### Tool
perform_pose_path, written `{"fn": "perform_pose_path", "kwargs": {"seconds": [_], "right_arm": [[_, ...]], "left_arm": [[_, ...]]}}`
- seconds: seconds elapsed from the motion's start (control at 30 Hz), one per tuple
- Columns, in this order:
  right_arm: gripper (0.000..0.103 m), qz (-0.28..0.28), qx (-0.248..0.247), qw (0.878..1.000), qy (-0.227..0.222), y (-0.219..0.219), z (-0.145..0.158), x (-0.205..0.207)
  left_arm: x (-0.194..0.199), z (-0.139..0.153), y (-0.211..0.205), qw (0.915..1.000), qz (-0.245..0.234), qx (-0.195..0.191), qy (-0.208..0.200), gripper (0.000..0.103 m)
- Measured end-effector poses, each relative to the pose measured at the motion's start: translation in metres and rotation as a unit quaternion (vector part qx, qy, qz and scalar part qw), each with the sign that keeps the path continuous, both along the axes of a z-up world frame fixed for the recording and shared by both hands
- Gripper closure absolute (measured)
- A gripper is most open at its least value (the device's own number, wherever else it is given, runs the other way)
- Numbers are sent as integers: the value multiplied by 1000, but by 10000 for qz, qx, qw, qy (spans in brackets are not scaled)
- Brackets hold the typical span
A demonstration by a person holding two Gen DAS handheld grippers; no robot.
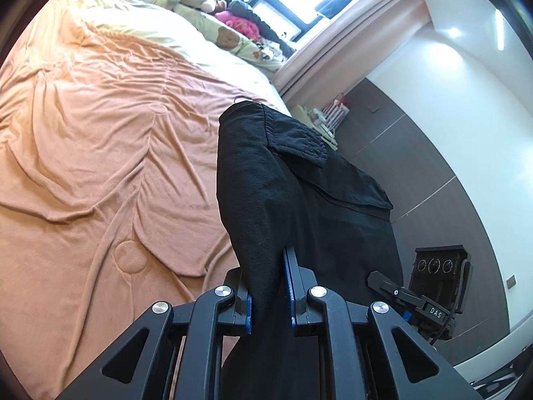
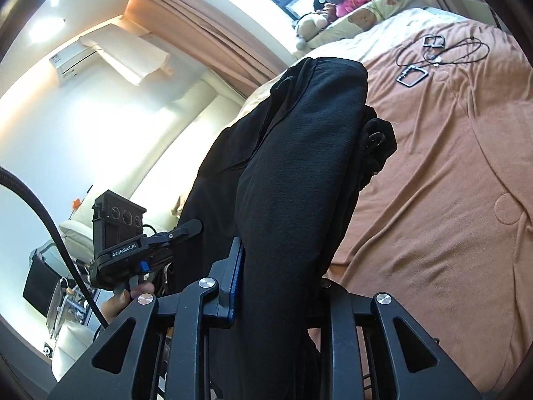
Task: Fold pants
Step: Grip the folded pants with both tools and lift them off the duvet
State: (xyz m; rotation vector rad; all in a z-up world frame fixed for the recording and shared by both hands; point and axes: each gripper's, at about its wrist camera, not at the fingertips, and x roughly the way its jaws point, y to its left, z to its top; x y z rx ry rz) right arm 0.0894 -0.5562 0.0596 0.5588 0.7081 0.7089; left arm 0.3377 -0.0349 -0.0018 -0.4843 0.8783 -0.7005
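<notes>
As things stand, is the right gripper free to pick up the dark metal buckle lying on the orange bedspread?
Probably not. The right gripper is shut on the bunched black pants, which fill its jaws. The dark metal buckle lies uncovered far up the orange bedspread, among thin black cords.

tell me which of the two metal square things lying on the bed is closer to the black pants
The lower buckle, the larger-looking one on the orange bedspread. It lies nearer the pants than the smaller one, which sits farther up toward the pillows.

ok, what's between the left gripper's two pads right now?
Black pants fabric, pinched between the left gripper's blue pads; the left wrist view shows it.
</notes>
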Motion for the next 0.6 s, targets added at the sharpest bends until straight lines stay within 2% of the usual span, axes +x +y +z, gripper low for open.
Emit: {"fn": "perform_pose_path", "kwargs": {"seconds": [0.4, 0.6], "right_arm": [[82, 352, 58, 9989, -291, 6, 30, -37], [82, 558, 89, 9975, -430, 21, 38, -35]], "left_arm": [[-81, 42, 33, 9984, 379, 203, -355, 87], [-109, 58, 63, 9968, 589, 193, -497, 87]]}}
